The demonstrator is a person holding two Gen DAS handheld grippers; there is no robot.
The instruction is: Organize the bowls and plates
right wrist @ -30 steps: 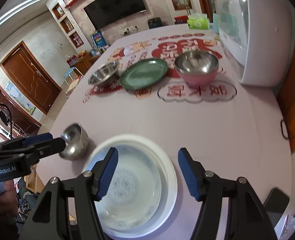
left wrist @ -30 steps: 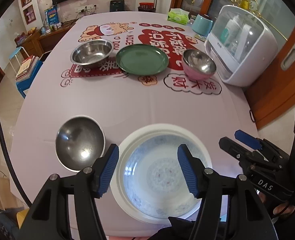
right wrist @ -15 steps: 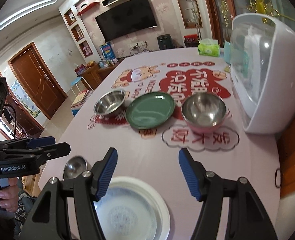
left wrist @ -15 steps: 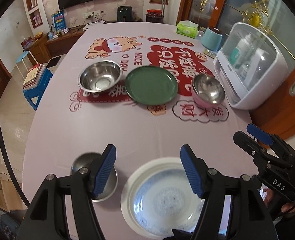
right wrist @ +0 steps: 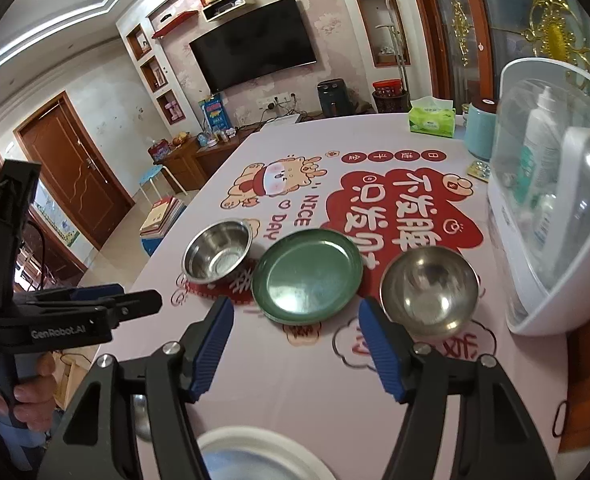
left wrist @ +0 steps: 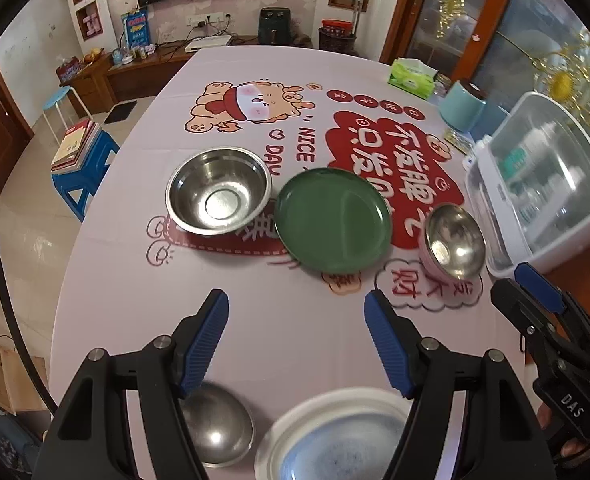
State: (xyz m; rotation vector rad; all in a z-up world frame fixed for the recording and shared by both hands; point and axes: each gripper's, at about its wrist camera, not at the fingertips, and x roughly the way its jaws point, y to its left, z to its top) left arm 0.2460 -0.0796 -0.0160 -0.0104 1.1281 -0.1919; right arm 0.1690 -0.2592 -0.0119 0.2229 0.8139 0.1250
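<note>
Both claws empty, jaws apart; left jaws just opening.
Risk: steel bowl (left wrist: 219, 196) slipping when left gripper (left wrist: 297, 340) or right gripper (right wrist: 295, 344) pinches its rim.

A green plate (left wrist: 333, 226) is sitting mid-frame on the pale pink tabletop (left wrist: 135, 280), whose cloth is showing red characters and a cartoon. A silver bowl (left wrist: 219, 196) is gleaming left of it; a silver-lined pink bowl (left wrist: 453, 244) right. At the bottom, a white plate (left wrist: 335, 440) is showing a blue-patterned centre. Both claws are wearing blue pads (left wrist: 207, 340).
</note>
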